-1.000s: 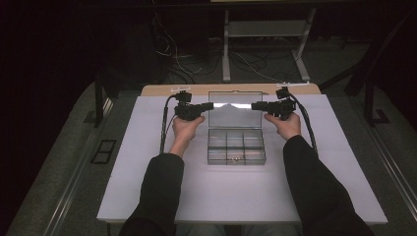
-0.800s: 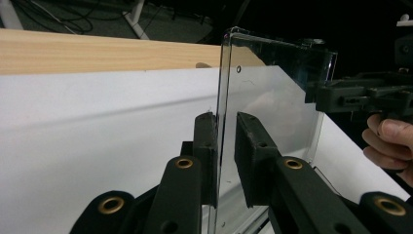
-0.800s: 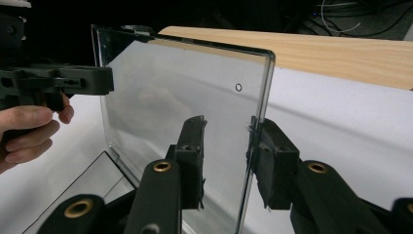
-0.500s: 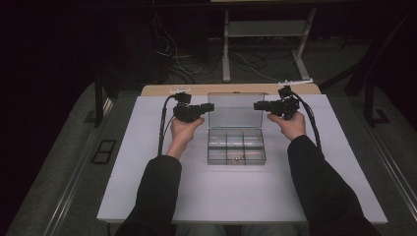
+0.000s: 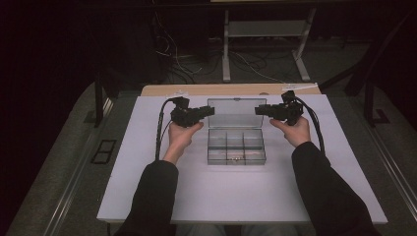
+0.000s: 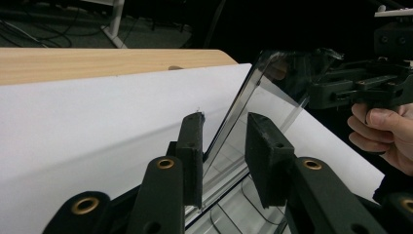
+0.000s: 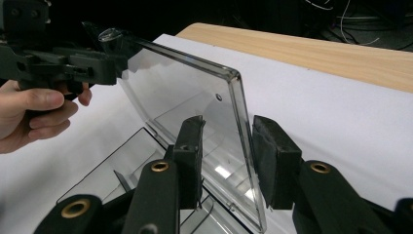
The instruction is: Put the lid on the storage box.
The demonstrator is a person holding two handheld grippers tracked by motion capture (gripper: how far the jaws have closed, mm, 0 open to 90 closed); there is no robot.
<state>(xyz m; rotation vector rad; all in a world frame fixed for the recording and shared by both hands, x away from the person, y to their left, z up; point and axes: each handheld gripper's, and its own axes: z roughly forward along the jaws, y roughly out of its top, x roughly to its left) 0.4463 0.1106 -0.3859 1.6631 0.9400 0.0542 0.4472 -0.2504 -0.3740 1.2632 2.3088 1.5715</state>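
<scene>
Clear plastic compartment box point(image 5: 236, 146) lid point(image 5: 236, 113) stands raised, straddled untouched by open left gripper point(image 6: 224, 146) at 9 o'clock and open right gripper point(image 7: 226, 146) at 3 o'clock.

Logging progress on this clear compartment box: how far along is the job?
Done: the lid stands raised behind the box. In hand: the left tongs and right tongs each straddle a side edge of the lid, jaws apart, not clamped. Left: probably moving the lid on; small items sit in a front compartment.

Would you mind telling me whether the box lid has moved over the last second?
Cannot tell. In the high view the lid stands open between the left gripper and right gripper, at the same spot against the wooden edge.
</scene>
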